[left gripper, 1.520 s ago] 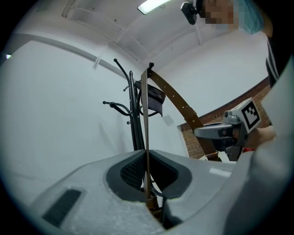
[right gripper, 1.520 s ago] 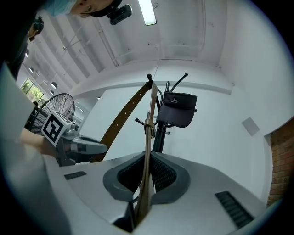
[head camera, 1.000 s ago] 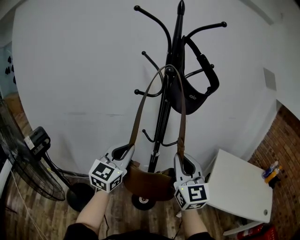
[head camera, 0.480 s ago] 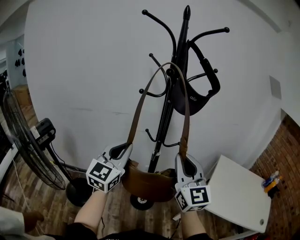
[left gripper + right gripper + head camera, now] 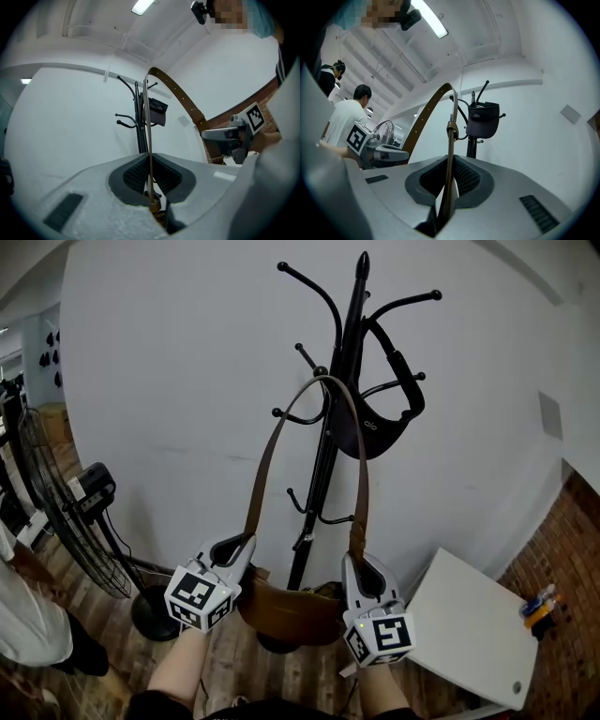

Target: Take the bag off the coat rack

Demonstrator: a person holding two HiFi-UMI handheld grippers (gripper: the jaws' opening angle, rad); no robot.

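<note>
In the head view, the left tool (image 5: 232,551) and the right tool (image 5: 360,570) are each gripping one side of the brown strap (image 5: 261,474). The brown bag (image 5: 286,610) is hanging between them, just below their jaws. The strap is looping up to the coat rack (image 5: 323,460) ahead of both tools; whether it is resting on a hook I cannot tell. In the left gripper view, the jaws are pressing on the thin strap. In the right gripper view, the jaws are likewise clamping the strap.
</note>
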